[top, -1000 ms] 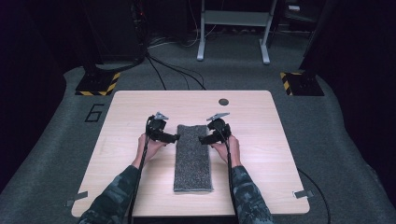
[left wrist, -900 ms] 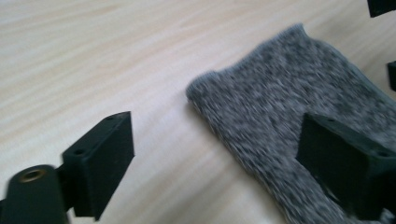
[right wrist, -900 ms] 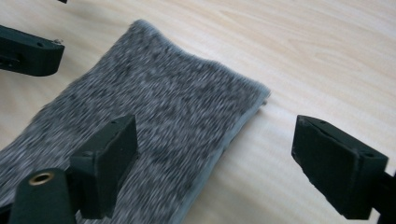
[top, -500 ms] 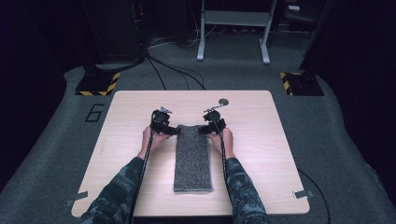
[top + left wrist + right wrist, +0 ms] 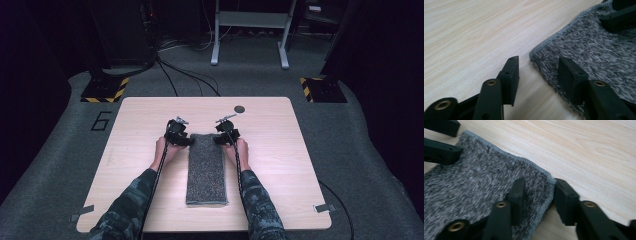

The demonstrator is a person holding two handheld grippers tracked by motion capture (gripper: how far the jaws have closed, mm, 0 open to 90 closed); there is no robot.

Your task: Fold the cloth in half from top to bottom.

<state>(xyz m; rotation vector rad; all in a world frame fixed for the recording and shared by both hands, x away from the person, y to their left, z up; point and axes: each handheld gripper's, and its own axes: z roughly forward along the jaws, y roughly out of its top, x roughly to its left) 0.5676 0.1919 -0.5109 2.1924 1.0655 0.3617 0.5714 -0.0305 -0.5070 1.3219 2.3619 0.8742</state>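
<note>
**Both grippers at the towel's far corners**

The grey towel (image 5: 206, 167) lies flat and lengthwise on the table (image 5: 280, 145); the left gripper (image 5: 537, 72) straddles its far left corner, jaws just closing, not yet pinching; the right gripper (image 5: 537, 195) likewise brackets the far right corner, jaws narrowing, cloth edge between them.

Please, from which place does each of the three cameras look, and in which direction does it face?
High view: above the person's side, facing forward and down on the table; both forearms, left gripper and right gripper at the grey towel.
Left gripper view: on the left gripper, low, along its jaws astride the towel's corner.
Right gripper view: on the right gripper, jaws astride the towel's other far corner.
Shared: each gripper view shows the towel and the other gripper's jaws.
</note>
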